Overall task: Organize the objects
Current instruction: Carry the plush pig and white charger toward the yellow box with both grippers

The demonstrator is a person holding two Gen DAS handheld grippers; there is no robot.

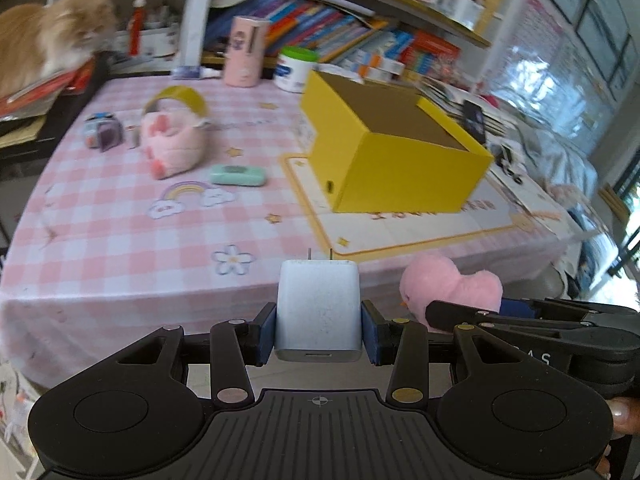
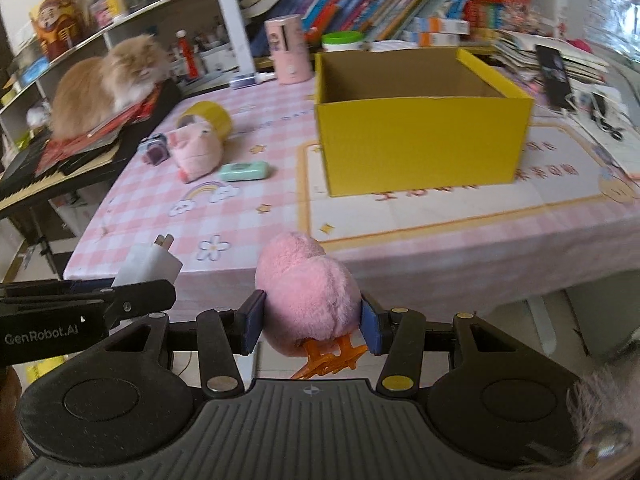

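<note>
My left gripper is shut on a white charger plug, prongs pointing away, in front of the table's near edge. The same charger plug shows at the left of the right wrist view. My right gripper is shut on a pink plush chick with orange feet; that pink plush chick appears right of the charger in the left wrist view. An open yellow box stands on a mat, its inside bare; the yellow box is far right of the left gripper.
On the pink checked tablecloth lie a pink plush pig, a mint green case, a yellow tape roll and a small purple cube. A long-haired cat sits on books at the left. A pink tube stands behind.
</note>
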